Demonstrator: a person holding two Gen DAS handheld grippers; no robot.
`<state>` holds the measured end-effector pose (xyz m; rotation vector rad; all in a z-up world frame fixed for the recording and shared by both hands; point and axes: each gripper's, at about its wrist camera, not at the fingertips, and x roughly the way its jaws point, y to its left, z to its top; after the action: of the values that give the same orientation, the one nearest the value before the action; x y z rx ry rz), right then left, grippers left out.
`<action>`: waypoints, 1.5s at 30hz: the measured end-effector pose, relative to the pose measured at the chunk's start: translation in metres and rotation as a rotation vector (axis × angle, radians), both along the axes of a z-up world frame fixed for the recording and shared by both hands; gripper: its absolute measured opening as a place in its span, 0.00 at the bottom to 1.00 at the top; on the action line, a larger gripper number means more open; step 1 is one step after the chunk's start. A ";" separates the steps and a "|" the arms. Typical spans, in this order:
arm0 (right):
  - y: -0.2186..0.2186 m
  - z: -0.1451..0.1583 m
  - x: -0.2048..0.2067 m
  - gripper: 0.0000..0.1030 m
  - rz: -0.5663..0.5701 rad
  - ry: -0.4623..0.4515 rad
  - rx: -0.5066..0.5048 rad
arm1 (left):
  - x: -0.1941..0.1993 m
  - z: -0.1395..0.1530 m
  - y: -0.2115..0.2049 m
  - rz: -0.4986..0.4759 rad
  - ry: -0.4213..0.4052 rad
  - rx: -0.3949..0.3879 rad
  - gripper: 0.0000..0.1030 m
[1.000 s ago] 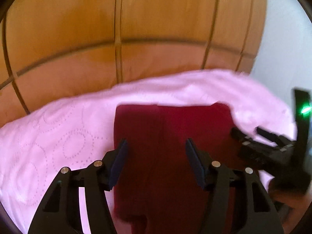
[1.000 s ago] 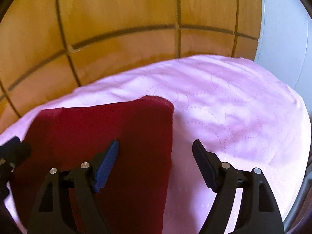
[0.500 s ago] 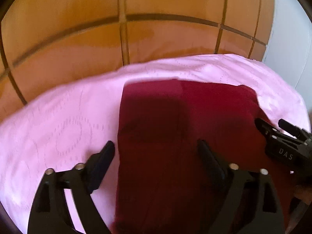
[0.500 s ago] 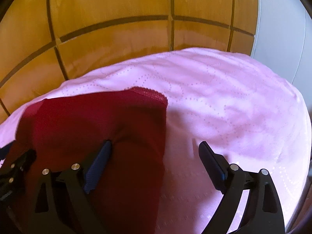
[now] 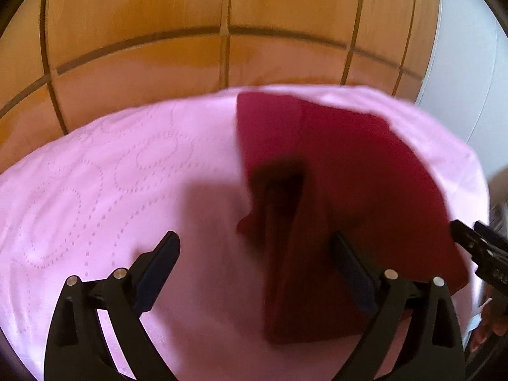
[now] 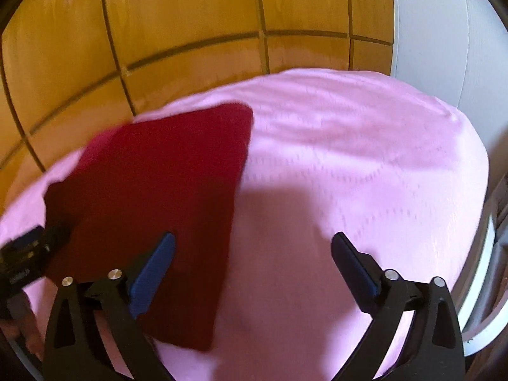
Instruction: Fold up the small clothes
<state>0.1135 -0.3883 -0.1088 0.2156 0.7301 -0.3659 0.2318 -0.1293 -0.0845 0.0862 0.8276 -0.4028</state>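
One dark red garment [image 5: 343, 197], folded into a rough rectangle, lies flat on the pink quilted cover [image 5: 111, 184]. In the left wrist view it sits centre-right; in the right wrist view it is centre-left [image 6: 165, 197]. It probably lies flat there because a fold has just been laid down. Edges look fairly square, but blur hides the detail.

Left gripper [image 5: 254, 266]: jaws opening, near full spread, nothing pinched. The garment's left edge lies below and between the fingers, and the right finger hangs over the cloth. Whether that finger touches the cloth can't be told.

Right gripper [image 6: 254, 263]: jaws also opening, wide, holding nothing. Its left finger is over the garment's right edge and its right finger over bare pink cover. One gripper at each side edge suggests they're releasing or re-setting for a next fold.

Each gripper shows in the other's view: the right one at the left wrist view's right edge [image 5: 476, 247], the left one at the right wrist view's lower left [image 6: 28, 254].

Count: one garment, one pink cover, two grippers. Wooden panelled headboard [image 5: 222, 31] fills the top of the frame, white wall [image 6: 444, 31] at upper right.
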 end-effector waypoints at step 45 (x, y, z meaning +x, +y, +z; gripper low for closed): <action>0.079 0.047 -0.108 0.96 0.051 -0.068 -0.043 | -0.139 0.065 0.059 0.181 -0.123 0.030 0.98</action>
<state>0.0055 -0.3092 -0.0622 0.1674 0.6590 -0.3243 0.0930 -0.0704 -0.0191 0.0624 0.7139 -0.2128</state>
